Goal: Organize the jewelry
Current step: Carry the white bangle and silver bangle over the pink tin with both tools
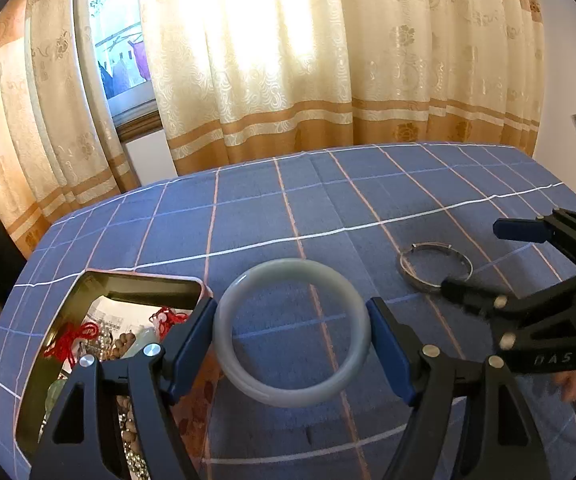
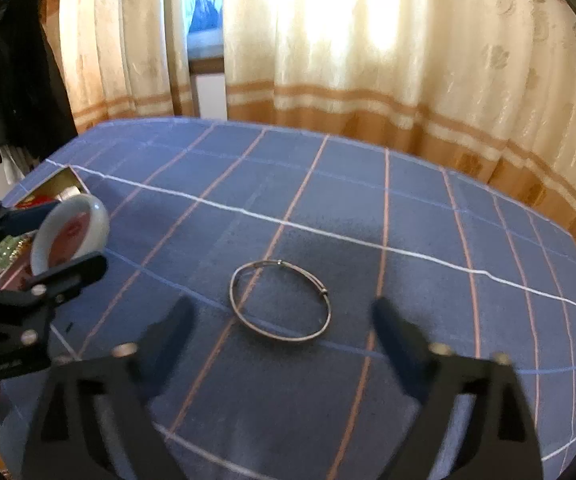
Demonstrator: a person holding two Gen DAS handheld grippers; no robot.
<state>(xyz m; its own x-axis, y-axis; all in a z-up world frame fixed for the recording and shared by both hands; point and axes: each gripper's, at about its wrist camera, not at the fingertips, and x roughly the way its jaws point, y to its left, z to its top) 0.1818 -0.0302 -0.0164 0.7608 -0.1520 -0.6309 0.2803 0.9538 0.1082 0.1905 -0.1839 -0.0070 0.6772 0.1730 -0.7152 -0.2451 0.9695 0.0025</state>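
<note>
A pale grey-green jade bangle (image 1: 292, 269) hangs above the blue checked cloth, with my left gripper (image 1: 291, 320) shut on it, blue pads pressing its two sides. The right wrist view shows the same bangle (image 2: 92, 205) at the far left, in the left gripper (image 2: 74, 232). A thin silver wire bangle (image 2: 232, 293) lies flat on the cloth. My right gripper (image 2: 283, 308) stands open just short of it, fingers wide apart and not touching it. In the left wrist view the silver bangle (image 1: 404, 269) lies to the right, with the right gripper (image 1: 475, 258) open over its near edge.
An open gold-lined tin box (image 1: 140, 280) sits at the left, holding red knotted cords, beads and other pieces; its corner (image 2: 64, 178) shows in the right wrist view. Patterned curtains hang behind the table's far edge. Dark clothes (image 2: 16, 80) hang at the left.
</note>
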